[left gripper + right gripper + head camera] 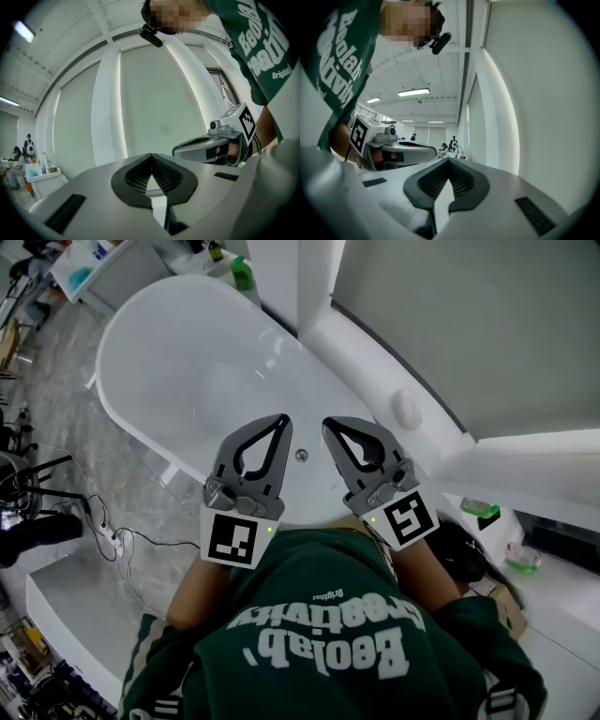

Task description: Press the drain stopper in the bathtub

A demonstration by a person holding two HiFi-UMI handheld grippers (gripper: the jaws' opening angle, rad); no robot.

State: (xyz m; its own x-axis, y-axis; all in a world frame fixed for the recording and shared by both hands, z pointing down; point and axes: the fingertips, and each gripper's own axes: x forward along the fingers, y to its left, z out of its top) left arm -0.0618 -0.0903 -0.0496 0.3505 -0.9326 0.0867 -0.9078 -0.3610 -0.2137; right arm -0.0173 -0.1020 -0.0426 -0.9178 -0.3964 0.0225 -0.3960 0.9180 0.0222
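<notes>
**Both tongs shut over the tub**

Left tongs [280, 421] and right tongs [329, 425] hover side by side above the near end of the white bathtub [159, 371]. Each pair is pressed together at the tips, with nothing caught between. The small round drain stopper [301, 455] sits on the tub floor, showing in the gap between the two.
</notes>
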